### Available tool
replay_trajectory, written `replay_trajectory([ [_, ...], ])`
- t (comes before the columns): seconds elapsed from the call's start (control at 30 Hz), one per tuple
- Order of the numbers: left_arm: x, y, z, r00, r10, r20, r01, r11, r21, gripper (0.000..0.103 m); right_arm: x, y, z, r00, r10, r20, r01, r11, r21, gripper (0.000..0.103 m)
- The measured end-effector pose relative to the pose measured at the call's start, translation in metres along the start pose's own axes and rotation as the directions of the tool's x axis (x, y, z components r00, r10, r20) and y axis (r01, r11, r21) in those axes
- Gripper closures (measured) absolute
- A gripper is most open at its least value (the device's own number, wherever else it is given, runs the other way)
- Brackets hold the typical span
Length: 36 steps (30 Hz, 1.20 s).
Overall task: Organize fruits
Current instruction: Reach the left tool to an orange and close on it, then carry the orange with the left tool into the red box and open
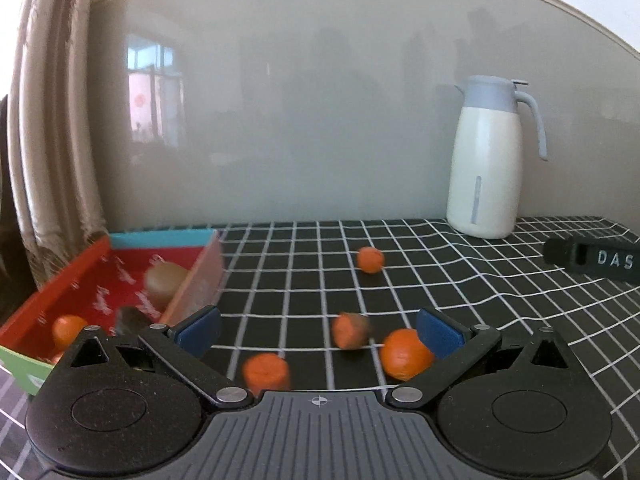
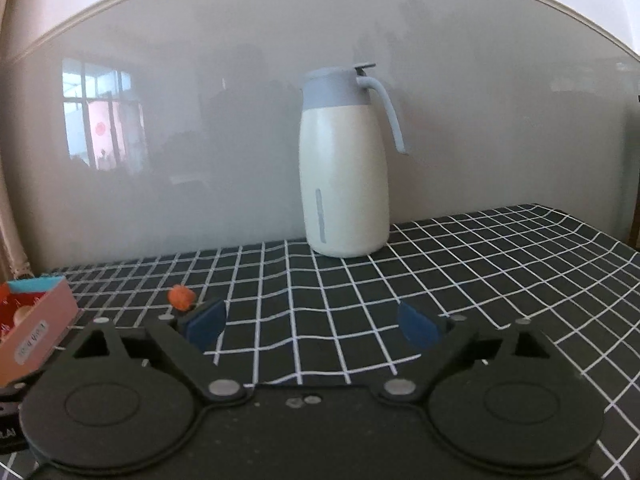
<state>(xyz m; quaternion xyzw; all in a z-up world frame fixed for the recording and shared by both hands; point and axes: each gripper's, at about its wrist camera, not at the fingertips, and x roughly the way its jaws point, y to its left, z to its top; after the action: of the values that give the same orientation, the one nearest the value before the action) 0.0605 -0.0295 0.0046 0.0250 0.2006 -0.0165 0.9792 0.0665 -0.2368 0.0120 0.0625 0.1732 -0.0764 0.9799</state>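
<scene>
In the left wrist view, several orange fruits lie on the black grid tablecloth (image 1: 304, 280): one far off (image 1: 370, 259), one blurred in the middle (image 1: 350, 330), one near the left (image 1: 267, 372), and one (image 1: 405, 354) touching the right pad. A red box (image 1: 92, 280) at the left holds a brown kiwi (image 1: 166, 282) and an orange (image 1: 68, 330). My left gripper (image 1: 318, 334) is open and empty above the fruits. My right gripper (image 2: 312, 322) is open and empty; one orange fruit (image 2: 181, 297) sits by its left finger, and the box's corner (image 2: 36, 328) shows at the left.
A white jug with a grey lid and handle (image 1: 486, 160) stands at the back by the glossy wall; it also shows in the right wrist view (image 2: 344, 168). A black bar with white letters (image 1: 592, 262) lies at the right. A curtain (image 1: 44, 120) hangs at the left.
</scene>
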Motion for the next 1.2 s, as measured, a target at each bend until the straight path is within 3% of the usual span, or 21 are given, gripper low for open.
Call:
replay_trajectory([
  [0.23,0.012,-0.02,-0.005,1.0,-0.019,-0.021,0.019,1.0,-0.002,0.0,0.001,-0.002,-0.006,1.0,-0.024,-0.017,0.023,0.997,-0.078,0.011],
  [0.47,0.026,-0.04,-0.011,0.997,-0.042,-0.066,0.043,0.999,0.021,0.0,0.001,-0.014,-0.007,0.999,-0.041,-0.03,0.039,0.996,-0.075,0.009],
  [0.7,0.042,-0.05,-0.017,0.992,-0.049,-0.115,0.052,0.998,0.019,0.0,0.024,-0.019,-0.02,0.985,-0.13,-0.115,0.112,0.982,-0.149,0.009],
  [0.73,0.045,-0.052,-0.018,0.991,-0.049,-0.123,0.052,0.998,0.019,0.005,0.025,-0.019,-0.021,0.984,-0.133,-0.119,0.114,0.982,-0.153,0.009],
  [0.77,0.049,-0.054,-0.018,0.989,-0.051,-0.138,0.055,0.998,0.022,0.018,0.025,-0.02,-0.021,0.984,-0.131,-0.12,0.113,0.982,-0.152,0.009],
  [0.87,0.059,-0.058,-0.021,0.981,-0.066,-0.181,0.072,0.997,0.027,0.035,0.025,-0.021,-0.02,0.986,-0.125,-0.111,0.107,0.983,-0.15,0.009],
  [1.03,0.068,-0.061,-0.02,0.975,-0.074,-0.209,0.082,0.996,0.026,0.043,0.027,-0.023,-0.02,0.986,-0.121,-0.118,0.103,0.983,-0.151,0.009],
  [1.1,0.067,-0.063,-0.02,0.975,-0.086,-0.207,0.095,0.995,0.035,0.052,0.027,-0.023,-0.02,0.985,-0.122,-0.12,0.103,0.983,-0.154,0.009],
  [1.13,0.066,-0.064,-0.02,0.976,-0.081,-0.202,0.091,0.995,0.041,0.063,0.027,-0.024,-0.02,0.985,-0.123,-0.121,0.104,0.983,-0.153,0.009],
  [1.2,0.066,-0.065,-0.019,0.976,-0.085,-0.199,0.096,0.994,0.045,0.063,0.027,-0.024,-0.02,0.985,-0.123,-0.121,0.104,0.983,-0.151,0.009],
])
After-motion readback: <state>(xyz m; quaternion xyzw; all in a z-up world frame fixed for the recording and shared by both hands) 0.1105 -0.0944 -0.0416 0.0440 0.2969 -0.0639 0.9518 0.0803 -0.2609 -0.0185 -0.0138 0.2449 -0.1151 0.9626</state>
